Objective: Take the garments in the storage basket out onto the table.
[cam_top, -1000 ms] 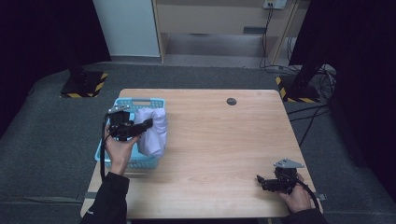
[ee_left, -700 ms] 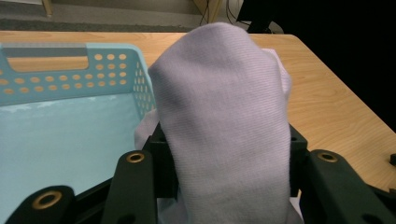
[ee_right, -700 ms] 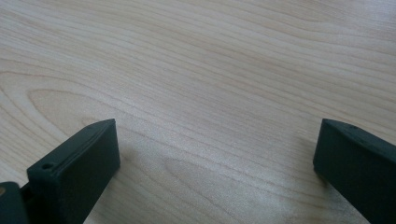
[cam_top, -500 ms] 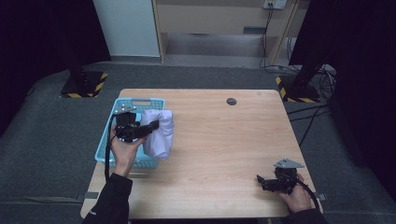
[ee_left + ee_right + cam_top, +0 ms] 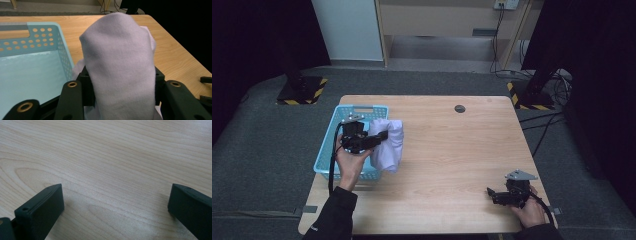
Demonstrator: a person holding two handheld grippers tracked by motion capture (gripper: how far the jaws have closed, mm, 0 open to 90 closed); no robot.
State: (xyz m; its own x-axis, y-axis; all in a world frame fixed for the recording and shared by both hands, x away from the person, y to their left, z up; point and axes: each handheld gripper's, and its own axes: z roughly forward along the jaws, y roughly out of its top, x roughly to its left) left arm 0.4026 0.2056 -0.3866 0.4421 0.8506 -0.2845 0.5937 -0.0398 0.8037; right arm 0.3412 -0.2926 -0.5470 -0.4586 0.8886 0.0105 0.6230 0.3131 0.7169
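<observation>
A white cloth (image 5: 388, 145) hangs from my left gripper (image 5: 382, 136), which is shut on it above the right rim of the light blue basket (image 5: 326, 160). In the left gripper view the cloth (image 5: 120, 65) bulges up between the two black jaws and hides their tips, with the basket (image 5: 32, 72) to its left. My right gripper (image 5: 493, 194) rests low on the table near the front right corner. Its jaws stand wide apart in the right gripper view (image 5: 115, 202), with bare wood between them.
The wooden table (image 5: 452, 150) has a small dark round cap (image 5: 459, 108) near its far edge. Grey floor mats surround the table. Two stands with yellow-black striped bases (image 5: 302, 92) sit on the floor at the far left and far right.
My left gripper has carried the white cloth a little to the right, from over the basket toward its right rim. The right gripper has stayed put.
</observation>
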